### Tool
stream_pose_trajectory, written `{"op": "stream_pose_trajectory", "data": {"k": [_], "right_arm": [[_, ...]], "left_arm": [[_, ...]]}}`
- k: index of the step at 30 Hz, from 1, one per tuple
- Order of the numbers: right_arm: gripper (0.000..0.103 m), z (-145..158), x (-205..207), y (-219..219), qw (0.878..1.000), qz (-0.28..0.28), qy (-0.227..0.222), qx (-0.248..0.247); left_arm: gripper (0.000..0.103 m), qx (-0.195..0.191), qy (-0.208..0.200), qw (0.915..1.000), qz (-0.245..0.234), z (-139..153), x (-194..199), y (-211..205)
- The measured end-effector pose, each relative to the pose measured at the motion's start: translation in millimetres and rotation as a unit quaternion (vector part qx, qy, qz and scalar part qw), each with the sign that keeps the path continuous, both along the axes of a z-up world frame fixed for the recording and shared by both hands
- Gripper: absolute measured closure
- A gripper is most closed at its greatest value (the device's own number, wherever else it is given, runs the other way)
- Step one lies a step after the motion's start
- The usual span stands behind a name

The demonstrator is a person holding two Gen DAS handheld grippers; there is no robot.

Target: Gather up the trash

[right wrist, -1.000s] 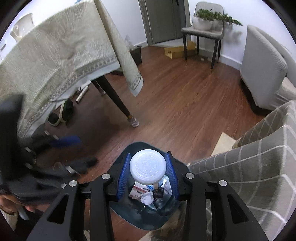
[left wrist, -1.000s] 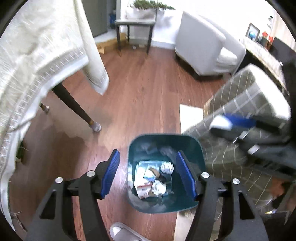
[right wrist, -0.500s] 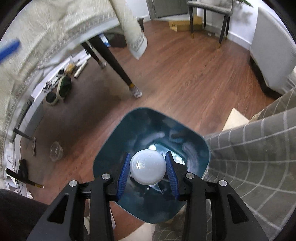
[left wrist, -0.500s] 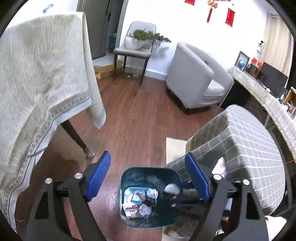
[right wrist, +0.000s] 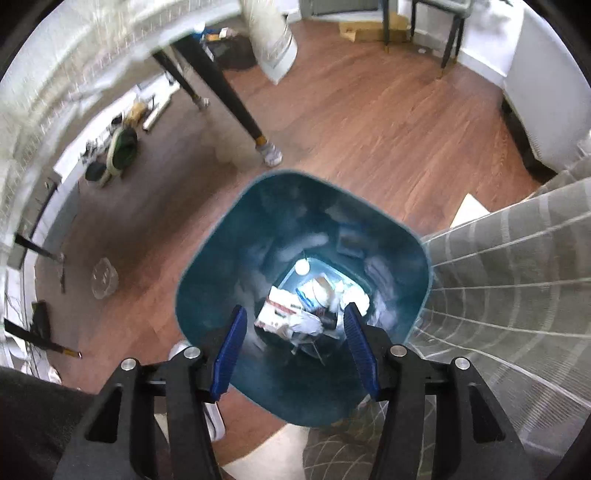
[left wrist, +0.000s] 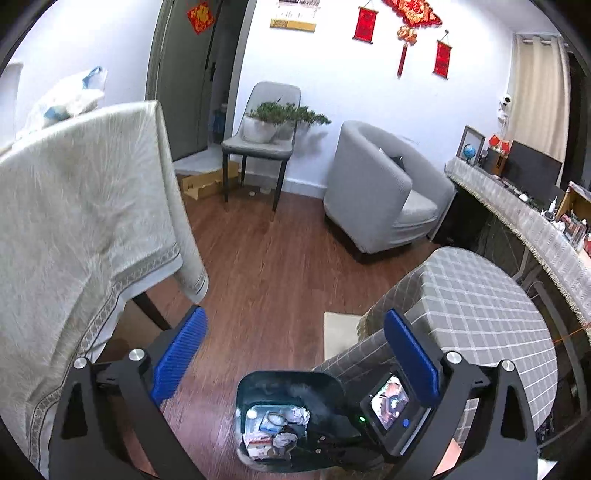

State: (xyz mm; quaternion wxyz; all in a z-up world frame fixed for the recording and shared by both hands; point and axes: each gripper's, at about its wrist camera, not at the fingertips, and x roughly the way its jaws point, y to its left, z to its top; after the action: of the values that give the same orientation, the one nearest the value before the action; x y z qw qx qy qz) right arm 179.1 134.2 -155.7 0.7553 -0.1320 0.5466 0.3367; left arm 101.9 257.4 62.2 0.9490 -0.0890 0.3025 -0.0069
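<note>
The right gripper (right wrist: pixel 293 345) hung directly over the mouth of the teal bin (right wrist: pixel 207 266), pointing steeply down. Its jaws had just been opening and stood partly apart, with nothing between the blue pads. A small white round item (right wrist: pixel 302 266) lay deep inside the bin against the far wall, beside crumpled paper and a torn carton (right wrist: pixel 282 314); it was probably the piece just let go.

The left gripper (left wrist: pixel 293 354) was raised well above the bin (left wrist: pixel 291 380). Its jaws had just been opening too and stood wide, empty.

Risks, as judged:
- The right gripper sat close to the rim; a sideways withdrawal could catch the wall and tip the bin.
- The checked sofa arm (right wrist: pixel 509 266) touched the bin's right side, leaving little clearance there.
- Clear plastic litter (right wrist: pixel 104 277) on the floor could be overlooked.

No legible writing showed on the carton. The red wall hangings (left wrist: pixel 404 22) carried gold characters, too small to read.
</note>
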Motion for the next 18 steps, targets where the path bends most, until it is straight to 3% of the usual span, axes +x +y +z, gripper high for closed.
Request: {"op": "stream_pose_trajectory", "data": {"k": [6, 11, 18], "right_arm": [[0.033, 84.7, -22.4, -34.8, 0.994, -0.017, -0.087, 0.059], [0.025, 157.8, -44.9, -81.9, 0.984, -0.044, -0.153, 0.084], [0.015, 220.2, -79.9, -159.4, 0.967, -0.088, -0.216, 0.098]], "left_arm": [[0.004, 0.028, -0.053, 0.9978, 0.028, 31.7, -22.1, -21.9], [0.004, 0.055, -0.069, 0.9951, 0.044, 44.6, -48.8, -47.9], [0.004, 0.054, -0.094, 0.9934, 0.037, 58.1, -84.5, -73.5]]}}
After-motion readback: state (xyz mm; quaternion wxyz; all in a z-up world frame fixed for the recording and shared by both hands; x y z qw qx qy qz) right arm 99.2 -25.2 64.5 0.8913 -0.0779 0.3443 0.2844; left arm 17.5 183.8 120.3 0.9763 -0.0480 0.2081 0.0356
